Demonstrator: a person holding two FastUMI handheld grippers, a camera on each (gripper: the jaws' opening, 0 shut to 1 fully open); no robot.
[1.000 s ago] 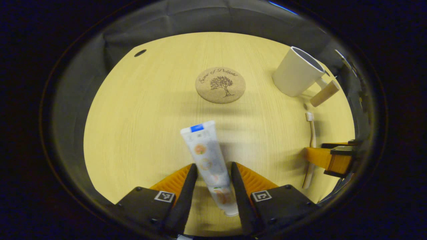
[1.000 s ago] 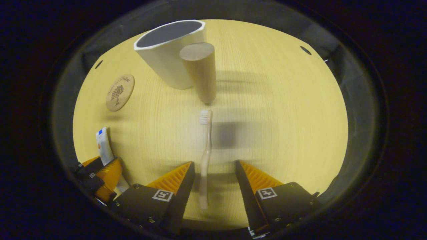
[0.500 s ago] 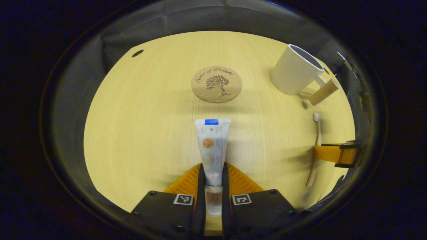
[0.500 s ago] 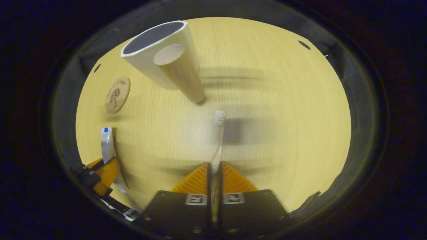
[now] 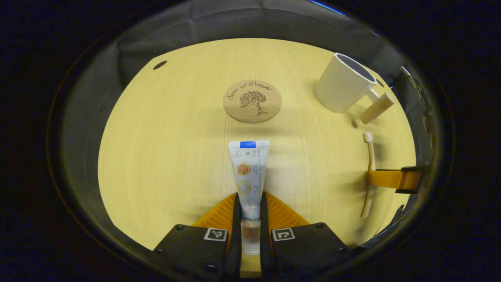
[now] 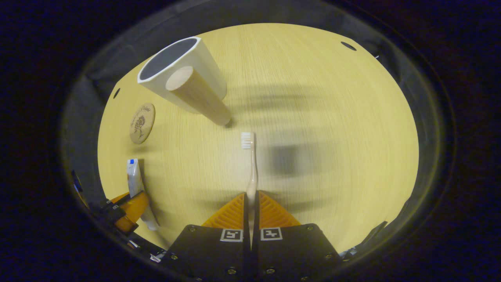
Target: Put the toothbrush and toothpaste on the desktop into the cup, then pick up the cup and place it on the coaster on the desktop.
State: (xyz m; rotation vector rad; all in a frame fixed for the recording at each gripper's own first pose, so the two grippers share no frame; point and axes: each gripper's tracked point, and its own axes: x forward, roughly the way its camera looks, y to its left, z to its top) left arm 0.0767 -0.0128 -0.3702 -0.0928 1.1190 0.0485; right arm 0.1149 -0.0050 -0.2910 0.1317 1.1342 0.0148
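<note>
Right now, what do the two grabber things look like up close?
Each one has a chunky black body with small screws and two little square black-and-white code stickers, one per finger. The left gripper and the right gripper look alike: two long narrow fingers, each backed by a ribbed, wedge-shaped piece. No cables or sleeves can be made out.

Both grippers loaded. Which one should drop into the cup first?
Right, probably. The right gripper is shut on the toothbrush, bristles pointing toward the nearby cup. The left gripper holds the toothpaste, farther from the cup.
</note>
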